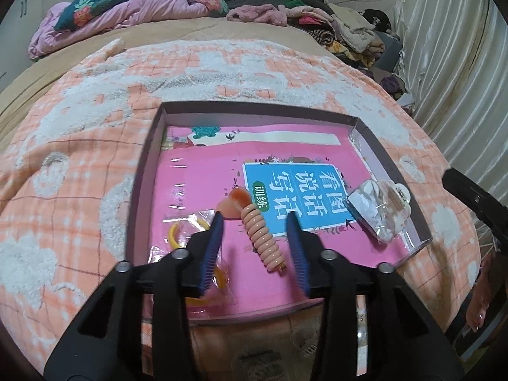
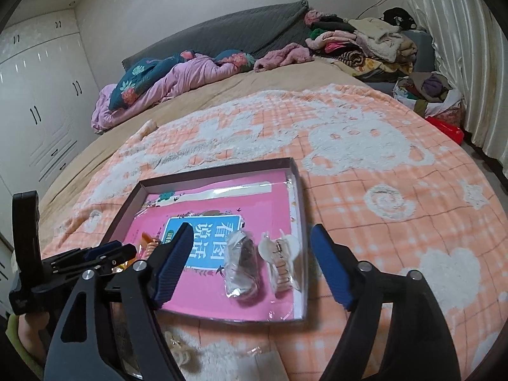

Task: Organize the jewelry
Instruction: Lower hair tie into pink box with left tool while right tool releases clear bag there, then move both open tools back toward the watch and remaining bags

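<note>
A shallow cardboard tray (image 1: pixel 254 106) (image 2: pixel 216 171) lies on the bed with a pink book (image 1: pixel 203 171) as its floor. My left gripper (image 1: pixel 255 222) is open over it. A peach spiral hair tie (image 1: pixel 262 238) lies loose between its blue pads, touching neither. An orange clip (image 1: pixel 236 203) sits just beyond, and a bagged yellow bangle (image 1: pixel 176 231) lies under the left finger. My right gripper (image 2: pixel 250 231) is open wide above a clear packet (image 2: pixel 243 266) (image 1: pixel 368 212) and a cream claw clip (image 2: pixel 281 260) (image 1: pixel 397 200) at the tray's right side, holding nothing.
The tray rests on an orange and white plaid blanket (image 2: pixel 381 190). A beige claw clip (image 2: pixel 177 349) and a clear packet (image 2: pixel 263 358) lie on the blanket in front of the tray. Piled clothes (image 2: pixel 365 41) and bedding (image 2: pixel 165 85) are at the far end, curtains (image 2: pixel 460 47) to the right.
</note>
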